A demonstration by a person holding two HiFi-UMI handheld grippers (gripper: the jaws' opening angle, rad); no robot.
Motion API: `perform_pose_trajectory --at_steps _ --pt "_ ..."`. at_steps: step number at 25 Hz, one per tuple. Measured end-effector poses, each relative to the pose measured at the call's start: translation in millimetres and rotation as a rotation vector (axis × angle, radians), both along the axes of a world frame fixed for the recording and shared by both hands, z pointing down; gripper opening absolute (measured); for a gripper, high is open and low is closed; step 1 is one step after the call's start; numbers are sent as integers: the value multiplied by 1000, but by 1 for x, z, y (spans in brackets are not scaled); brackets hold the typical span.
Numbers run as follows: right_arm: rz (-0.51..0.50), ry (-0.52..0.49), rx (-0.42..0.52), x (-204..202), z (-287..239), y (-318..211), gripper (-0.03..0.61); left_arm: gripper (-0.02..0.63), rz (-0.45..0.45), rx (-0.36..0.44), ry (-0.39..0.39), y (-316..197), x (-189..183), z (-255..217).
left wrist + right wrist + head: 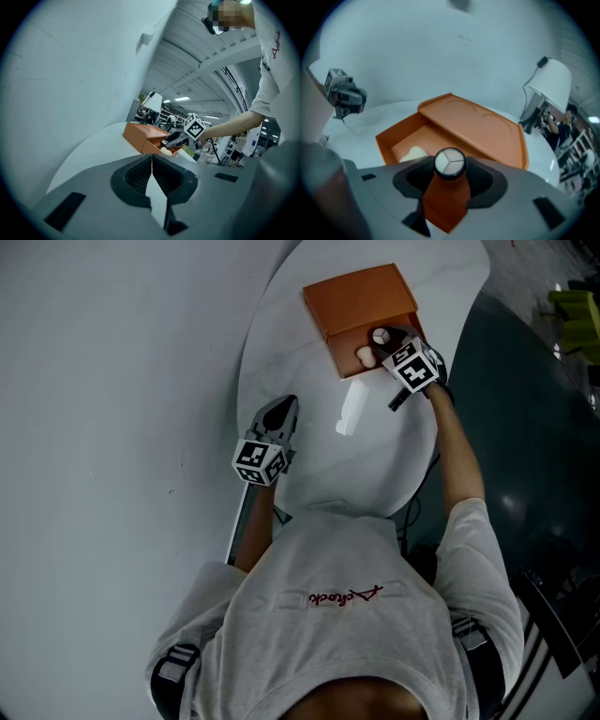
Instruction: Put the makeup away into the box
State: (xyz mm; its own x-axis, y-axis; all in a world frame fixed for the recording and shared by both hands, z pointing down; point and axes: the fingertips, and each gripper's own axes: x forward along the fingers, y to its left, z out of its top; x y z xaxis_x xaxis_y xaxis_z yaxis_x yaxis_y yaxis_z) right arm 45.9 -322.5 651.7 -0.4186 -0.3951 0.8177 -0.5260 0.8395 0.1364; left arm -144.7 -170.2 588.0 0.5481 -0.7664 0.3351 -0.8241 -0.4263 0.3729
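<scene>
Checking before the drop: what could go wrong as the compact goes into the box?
The right gripper pinches the round compact by its rim over the box; released from here, it might bounce or roll out. A pale sponge already lies in the box, so the compact could land tilted on it. The left gripper is off the box, so a bump could shift it.

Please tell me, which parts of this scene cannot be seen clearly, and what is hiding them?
Right gripper view: the right hand-held gripper and its round compact cover the near part of the orange box tray.
Same view: the pale item in the tray is partly hidden by the gripper; its kind is unclear.
Left gripper view: the tray contents are too small to name.
Head view: the same gripper covers the tray's right end.
</scene>
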Motion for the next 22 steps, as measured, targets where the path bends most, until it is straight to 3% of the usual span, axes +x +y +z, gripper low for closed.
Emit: perform_pose_trajectory --at_steps 4,7,16,22 --pt "-252 151 -11 -4 16 7 225 12 -8 -12 2 1 -4 5" --pt "-346 209 -30 -3 25 8 225 12 -14 -15 2 2 -7 8" --pt "-295 182 -122 -3 35 4 227 12 -30 -15 -4 1 -15 7" --pt "-277 170 -94 -3 32 3 253 12 -29 -19 -1 6 -12 10"
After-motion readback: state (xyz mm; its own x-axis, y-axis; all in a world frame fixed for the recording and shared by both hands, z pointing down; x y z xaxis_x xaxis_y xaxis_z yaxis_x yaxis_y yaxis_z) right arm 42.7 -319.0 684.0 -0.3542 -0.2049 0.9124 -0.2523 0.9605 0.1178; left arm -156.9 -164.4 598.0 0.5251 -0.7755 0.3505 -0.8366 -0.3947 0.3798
